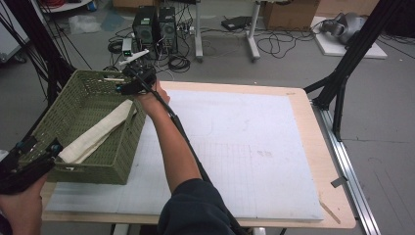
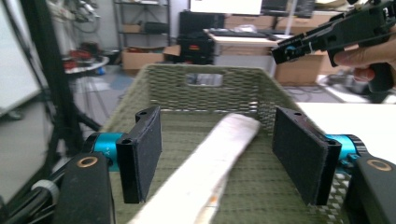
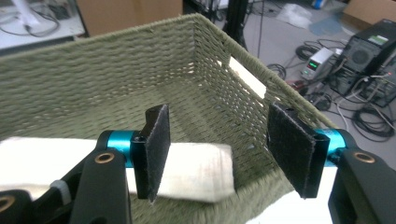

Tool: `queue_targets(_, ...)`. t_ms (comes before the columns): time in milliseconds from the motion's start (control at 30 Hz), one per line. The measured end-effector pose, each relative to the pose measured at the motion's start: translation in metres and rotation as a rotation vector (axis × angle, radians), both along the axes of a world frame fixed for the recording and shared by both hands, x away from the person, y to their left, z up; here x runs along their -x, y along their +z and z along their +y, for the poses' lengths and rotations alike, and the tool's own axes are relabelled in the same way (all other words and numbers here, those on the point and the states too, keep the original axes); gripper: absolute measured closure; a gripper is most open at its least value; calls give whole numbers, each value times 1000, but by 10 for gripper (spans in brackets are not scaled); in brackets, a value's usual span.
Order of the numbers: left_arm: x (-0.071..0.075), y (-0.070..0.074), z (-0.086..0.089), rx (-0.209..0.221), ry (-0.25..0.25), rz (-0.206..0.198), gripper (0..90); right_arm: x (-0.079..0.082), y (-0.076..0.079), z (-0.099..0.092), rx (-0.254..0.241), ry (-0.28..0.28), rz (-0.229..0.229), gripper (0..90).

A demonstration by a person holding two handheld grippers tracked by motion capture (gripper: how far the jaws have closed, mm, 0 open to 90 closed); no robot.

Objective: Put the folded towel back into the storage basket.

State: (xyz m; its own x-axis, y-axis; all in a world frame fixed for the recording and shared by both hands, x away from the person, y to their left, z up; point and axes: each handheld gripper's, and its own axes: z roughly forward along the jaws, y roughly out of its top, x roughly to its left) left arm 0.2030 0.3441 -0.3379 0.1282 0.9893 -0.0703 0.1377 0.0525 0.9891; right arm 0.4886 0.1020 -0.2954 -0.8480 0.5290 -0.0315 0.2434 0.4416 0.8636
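Olive-green woven basket (image 1: 113, 161) sits on the left edge of the table (image 1: 313, 127), and the folded cream cloth (image 1: 100, 131) lies inside it, running lengthwise from the near end toward the far right wall. The left gripper (image 2: 217, 156) hangs at the near end with its jaws apart; the cloth passes up between them in the left gripper view but neither pad presses on it. The right gripper (image 3: 231, 149) is at the far right corner of the basket, jaws also spread, with the cloth's end lying below and behind its left jaw, not pinched. So the cloth is loose in the basket.
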Motion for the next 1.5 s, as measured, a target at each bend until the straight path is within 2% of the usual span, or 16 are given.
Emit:
queue_targets(167, -6, 2, -11, 65, -77, 20, 269, 7, 15, -37, -24, -10, 13, 300)
queue_targets(267, -11, 2, -19, 118, -142, 17, 229, 11, 20, -65, -41, -15, 47, 259)
queue_targets(300, -12, 2, -22, 124, -146, 19, 216, 13, 20, -74, -37, -17, 55, 259)
queue_targets(367, -13, 2, -29, 117, -170, 20, 180, 16, 19, -92, -32, -26, 71, 251)
queue_targets(500, -18, 3, -42, 115, -232, 24, 182, 24, 17, -127, -82, -48, 74, 215)
queue_targets(600, -20, 3, -51, 107, -273, 29, 195, 31, 17, -148, -88, -63, 69, 214)
queue_targets(800, -22, 4, -67, 89, -344, 34, 222, 44, 19, -184, -98, -96, 52, 207)
queue_targets(867, -23, 3, -74, 98, -369, 40, 222, 49, 17, -195, -105, -107, 48, 199)
queue_targets(1067, -25, 2, -100, 76, -437, 52, 209, 68, 12, -237, -103, -144, 36, 197)
queue_targets(1200, -26, 1, -118, 59, -494, 54, 186, 80, 5, -267, -104, -177, 35, 196)
queue_targets(1300, -28, -2, -132, 52, -531, 60, 180, 88, -3, -286, -101, -206, 52, 195)
queue_targets(1500, -32, -4, -155, 32, -611, 51, 180, 105, -8, -315, -121, -241, 30, 195)
